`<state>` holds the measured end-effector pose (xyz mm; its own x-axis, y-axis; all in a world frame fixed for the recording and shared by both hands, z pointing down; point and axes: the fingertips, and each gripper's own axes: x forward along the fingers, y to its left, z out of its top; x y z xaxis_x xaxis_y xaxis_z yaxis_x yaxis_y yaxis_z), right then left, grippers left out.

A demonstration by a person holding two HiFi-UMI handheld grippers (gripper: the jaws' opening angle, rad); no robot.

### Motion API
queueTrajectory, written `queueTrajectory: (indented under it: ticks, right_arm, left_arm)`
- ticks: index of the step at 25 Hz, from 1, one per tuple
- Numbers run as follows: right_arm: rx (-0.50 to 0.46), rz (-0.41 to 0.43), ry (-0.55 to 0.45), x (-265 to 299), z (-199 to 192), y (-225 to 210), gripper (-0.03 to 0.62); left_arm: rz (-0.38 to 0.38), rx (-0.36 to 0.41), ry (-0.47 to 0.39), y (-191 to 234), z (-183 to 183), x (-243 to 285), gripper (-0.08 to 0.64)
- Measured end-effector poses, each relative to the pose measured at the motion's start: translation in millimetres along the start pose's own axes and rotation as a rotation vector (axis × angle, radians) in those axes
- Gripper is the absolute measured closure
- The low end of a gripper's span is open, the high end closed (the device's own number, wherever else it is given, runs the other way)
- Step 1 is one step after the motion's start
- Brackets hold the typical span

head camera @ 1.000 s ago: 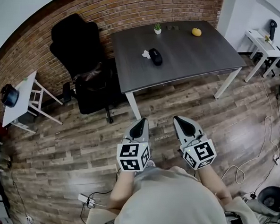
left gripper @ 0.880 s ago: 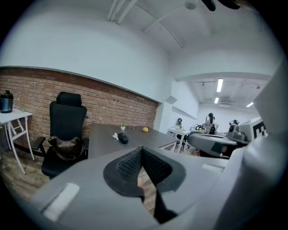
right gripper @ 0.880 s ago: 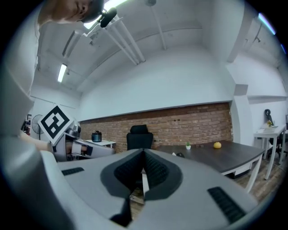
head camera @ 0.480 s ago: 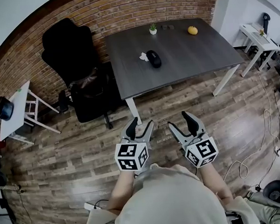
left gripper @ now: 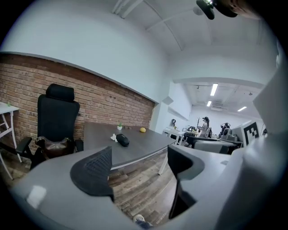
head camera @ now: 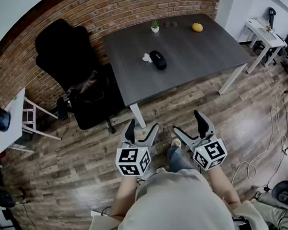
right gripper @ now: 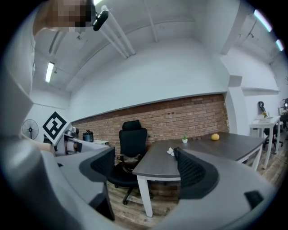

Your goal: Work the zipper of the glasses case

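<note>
Both of your grippers are held out low in front of you, over the wooden plank floor (head camera: pixel 64 156) in the lower middle of the head view. The jaws of the left gripper (head camera: pixel 141 131) are opening, and nothing is between them but floor. The right gripper (head camera: pixel 190 127) is the same, its jaws opening on nothing.

The black oval zip-up glasses case (head camera: pixel 157 59) lies on the dark grey rectangular table (head camera: pixel 204 60) in the upper middle of the frame, well apart from both grippers. A small white crumpled scrap (head camera: pixel 147 58) sits just beside it on its left.

The step in hand looks like the approach, so close the gap first. Step up to the table's near edge, which runs across the middle of the frame. Stay clear of the black high-backed office chair (head camera: pixel 64 49) at upper left.

From here the zipper pull is too small to find, so get a gripper view close before you commit. You will probably want one gripper to steady the case body and the other to pinch the pull. Come down beside the scrap, not on it.
</note>
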<state>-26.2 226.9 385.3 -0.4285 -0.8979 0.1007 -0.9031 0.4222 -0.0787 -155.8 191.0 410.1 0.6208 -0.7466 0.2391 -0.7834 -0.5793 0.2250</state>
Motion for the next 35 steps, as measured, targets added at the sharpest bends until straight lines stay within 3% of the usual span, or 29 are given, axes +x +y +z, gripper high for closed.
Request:
queueTrajectory:
  ticks: [10, 23, 30, 35]
  right_arm:
    - [0.02, 0.056, 0.018, 94.4, -4.0, -66.2, 0.184]
    - [-0.044, 0.138, 0.117, 229.8, 5.6, -197.7, 0.184]
    - [-0.059, 0.181, 0.183, 283.2, -17.0, -226.4, 0.184]
    - [-0.027, 0.184, 0.244, 319.6, -47.0, -234.1, 0.184]
  left_arm:
    - [0.046, -0.033, 0.002, 48.0, 15.1, 83.1, 0.186]
    - [0.179, -0.152, -0.051, 101.5, 81.4, 230.4, 0.187]
    - [0.236, -0.227, -0.065, 122.4, 87.5, 273.4, 0.187]
    - [0.263, -0.274, -0.03, 134.9, 73.9, 286.2, 0.187]
